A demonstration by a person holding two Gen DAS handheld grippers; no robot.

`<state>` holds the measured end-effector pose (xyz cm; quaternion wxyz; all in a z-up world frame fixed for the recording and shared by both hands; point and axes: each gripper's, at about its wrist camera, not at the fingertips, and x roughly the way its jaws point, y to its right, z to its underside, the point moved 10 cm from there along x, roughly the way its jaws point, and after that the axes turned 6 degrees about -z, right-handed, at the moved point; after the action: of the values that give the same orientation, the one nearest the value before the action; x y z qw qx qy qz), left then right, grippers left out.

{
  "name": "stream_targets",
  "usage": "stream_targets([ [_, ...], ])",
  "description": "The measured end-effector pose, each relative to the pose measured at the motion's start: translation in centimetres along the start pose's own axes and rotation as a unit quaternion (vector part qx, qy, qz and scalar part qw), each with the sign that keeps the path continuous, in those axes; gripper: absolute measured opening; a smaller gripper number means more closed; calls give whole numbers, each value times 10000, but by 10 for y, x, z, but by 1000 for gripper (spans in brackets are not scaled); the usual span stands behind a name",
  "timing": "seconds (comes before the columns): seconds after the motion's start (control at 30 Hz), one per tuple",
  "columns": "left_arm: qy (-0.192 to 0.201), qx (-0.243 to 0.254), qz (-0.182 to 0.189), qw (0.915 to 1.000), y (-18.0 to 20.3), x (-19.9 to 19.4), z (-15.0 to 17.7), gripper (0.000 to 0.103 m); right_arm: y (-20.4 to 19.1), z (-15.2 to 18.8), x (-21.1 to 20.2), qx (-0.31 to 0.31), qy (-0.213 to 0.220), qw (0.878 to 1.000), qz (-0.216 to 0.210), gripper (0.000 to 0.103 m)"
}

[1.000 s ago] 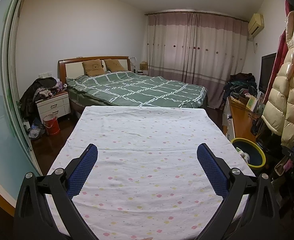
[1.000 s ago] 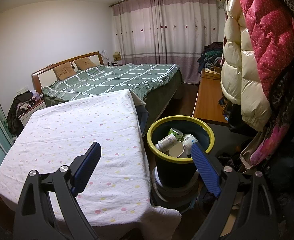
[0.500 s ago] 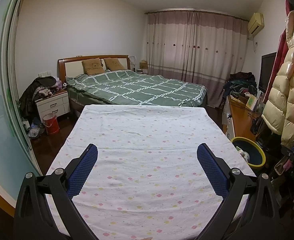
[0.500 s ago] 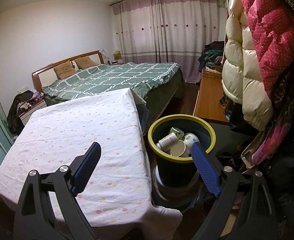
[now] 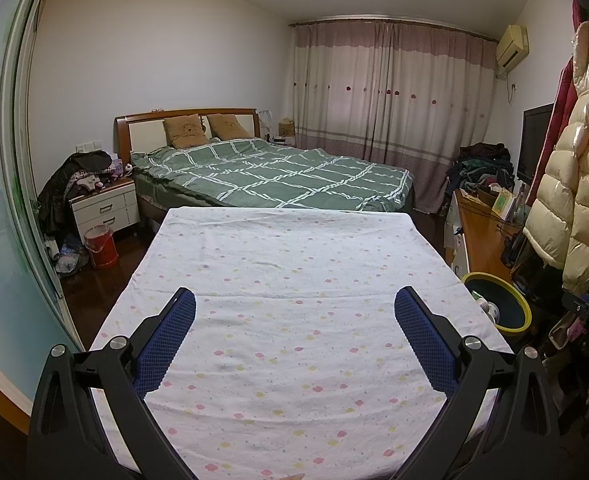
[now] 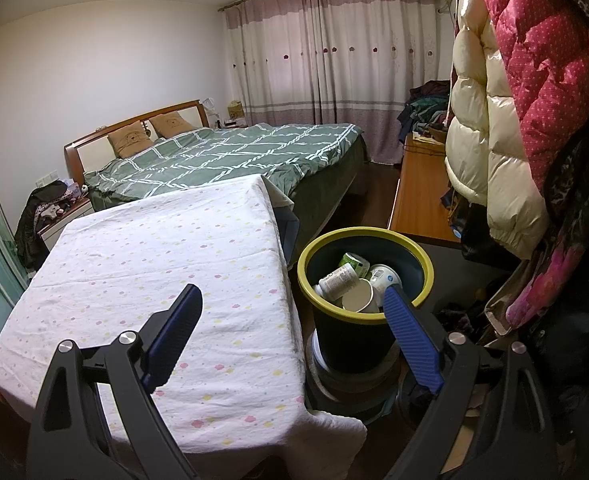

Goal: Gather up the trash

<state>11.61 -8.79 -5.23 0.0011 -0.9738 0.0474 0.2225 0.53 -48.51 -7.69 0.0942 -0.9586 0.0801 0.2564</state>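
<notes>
Both claws gape wide and hold nothing. The left claw (image 5: 294,320) hangs over the cloth-covered bench (image 5: 286,264). The bin (image 6: 364,276) stands just ahead-right of the right claw (image 6: 292,320), whose right finger hides part of its rim; cups (image 6: 358,300) and a bottle (image 6: 336,278) inside overlap, labels unreadable.

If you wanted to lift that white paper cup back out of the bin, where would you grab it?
Probably by its rim, coming straight down from above. The paper cup lies tilted among bottles inside the trash bin, its open mouth facing up towards the camera, and the bin's wall blocks any sideways approach. The right gripper is open.
</notes>
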Motion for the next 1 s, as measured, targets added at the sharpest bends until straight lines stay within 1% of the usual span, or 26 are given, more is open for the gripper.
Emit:
stream_targets([
  [1.0, -38, 59, -29, 10000, 1, 4, 6, 98, -1, 3, 3, 30, -28, 10000, -8, 87],
])
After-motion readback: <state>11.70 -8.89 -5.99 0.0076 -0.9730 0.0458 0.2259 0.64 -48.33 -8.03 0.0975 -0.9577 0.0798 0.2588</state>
